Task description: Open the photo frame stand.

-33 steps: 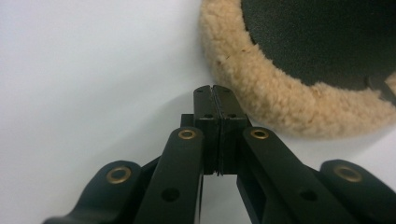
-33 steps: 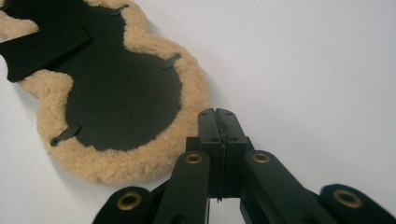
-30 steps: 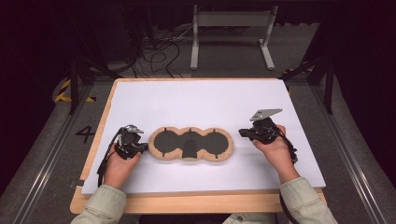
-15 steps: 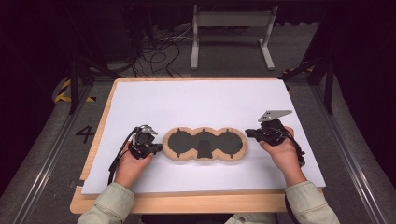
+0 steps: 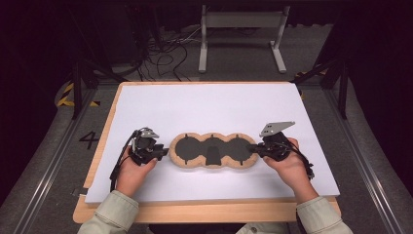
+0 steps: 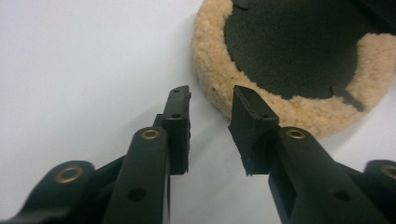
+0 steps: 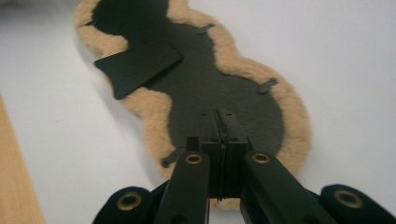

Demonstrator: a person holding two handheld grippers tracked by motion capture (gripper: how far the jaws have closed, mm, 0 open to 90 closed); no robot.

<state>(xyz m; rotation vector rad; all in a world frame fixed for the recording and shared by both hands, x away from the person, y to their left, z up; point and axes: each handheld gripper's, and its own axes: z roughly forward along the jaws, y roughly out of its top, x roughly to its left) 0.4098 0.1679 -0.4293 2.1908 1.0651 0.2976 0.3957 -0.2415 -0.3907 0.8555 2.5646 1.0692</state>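
Note:
A three-lobed tan fleece pad (image 5: 213, 168) with a black inner face lies flat on the white sheet (image 5: 209, 105). A loose black flap (image 5: 212, 155) sits at its middle. My left gripper (image 5: 164, 151) stands at the pad's left end. Its jaws have just been opening, and in the left gripper view the gripper (image 6: 210, 95) holds nothing, with the fleece rim (image 6: 219, 79) just beyond the tips. My right gripper (image 5: 254, 150) is at the pad's right end. In the right gripper view the gripper (image 7: 218, 114) is pressed shut over the pad's near lobe (image 7: 261, 116), gripping that end.
The sheet covers a wooden table whose edge (image 5: 195, 212) runs along the front. Beyond the table stand a metal frame (image 5: 241, 29) and loose cables (image 5: 165, 53) on the floor. A painted 4 (image 5: 89, 140) marks the floor at the left.
The pad and both hands have shifted to the right across the sheet. The left jaws, shut at the pad's left end before, now stand apart.

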